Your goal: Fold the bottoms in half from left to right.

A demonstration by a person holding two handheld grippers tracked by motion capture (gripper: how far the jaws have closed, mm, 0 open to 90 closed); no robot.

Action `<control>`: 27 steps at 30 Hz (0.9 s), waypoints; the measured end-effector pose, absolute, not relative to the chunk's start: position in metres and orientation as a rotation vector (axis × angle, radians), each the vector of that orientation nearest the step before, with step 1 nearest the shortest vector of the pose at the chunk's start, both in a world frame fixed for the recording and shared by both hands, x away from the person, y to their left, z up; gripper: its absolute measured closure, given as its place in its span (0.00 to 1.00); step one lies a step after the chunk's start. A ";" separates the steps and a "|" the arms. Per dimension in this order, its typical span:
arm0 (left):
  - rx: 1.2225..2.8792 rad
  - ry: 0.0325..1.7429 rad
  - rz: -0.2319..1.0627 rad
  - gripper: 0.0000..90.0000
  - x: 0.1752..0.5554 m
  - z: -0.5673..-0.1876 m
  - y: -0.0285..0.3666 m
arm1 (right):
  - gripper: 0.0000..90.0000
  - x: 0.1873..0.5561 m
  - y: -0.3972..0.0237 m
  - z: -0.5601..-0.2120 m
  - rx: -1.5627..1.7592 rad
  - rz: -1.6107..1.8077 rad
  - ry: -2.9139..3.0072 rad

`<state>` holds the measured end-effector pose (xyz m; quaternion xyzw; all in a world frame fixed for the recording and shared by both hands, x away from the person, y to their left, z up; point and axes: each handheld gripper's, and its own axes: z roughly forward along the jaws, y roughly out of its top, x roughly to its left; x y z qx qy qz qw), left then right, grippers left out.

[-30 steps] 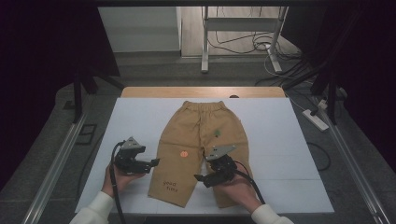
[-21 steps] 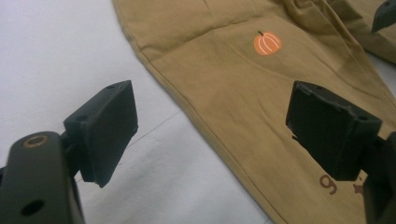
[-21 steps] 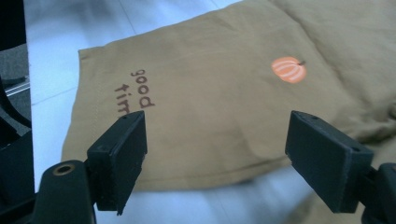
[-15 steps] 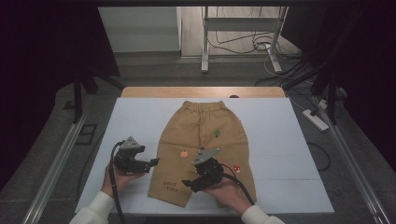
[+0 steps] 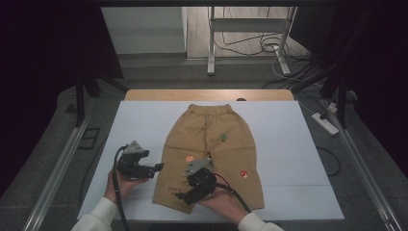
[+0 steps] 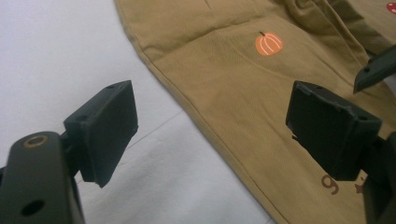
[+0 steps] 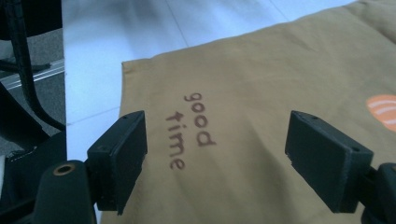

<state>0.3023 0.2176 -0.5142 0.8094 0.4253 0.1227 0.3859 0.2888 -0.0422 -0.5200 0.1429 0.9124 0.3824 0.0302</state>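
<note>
Looking down from high: tan pants (image 5: 210, 154) lie flat mid-table on white sheet (image 5: 288, 144), waistband at 12 o'clock. Left gripper (image 5: 156, 168) sits at 9 o'clock, just off the left leg's edge; right gripper (image 5: 180, 196) over that leg's hem, approx 6 o'clock.

Left gripper view: jaws spread wide, nothing between, straddling pants' edge; pumpkin patch (image 6: 269, 44) at 1 o'clock.

Right gripper view: jaws spread, empty, "good time" print (image 7: 194, 129) between them.
</note>
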 end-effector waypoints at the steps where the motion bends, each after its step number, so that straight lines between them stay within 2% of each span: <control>1: 2.061 1.084 0.314 0.18 0.302 -0.514 0.218 | 0.24 0.288 -0.040 -0.520 0.439 1.176 2.815; 27: 2.038 1.125 0.313 0.19 0.304 -0.515 0.224 | 0.27 0.265 0.021 -0.534 0.256 1.143 2.864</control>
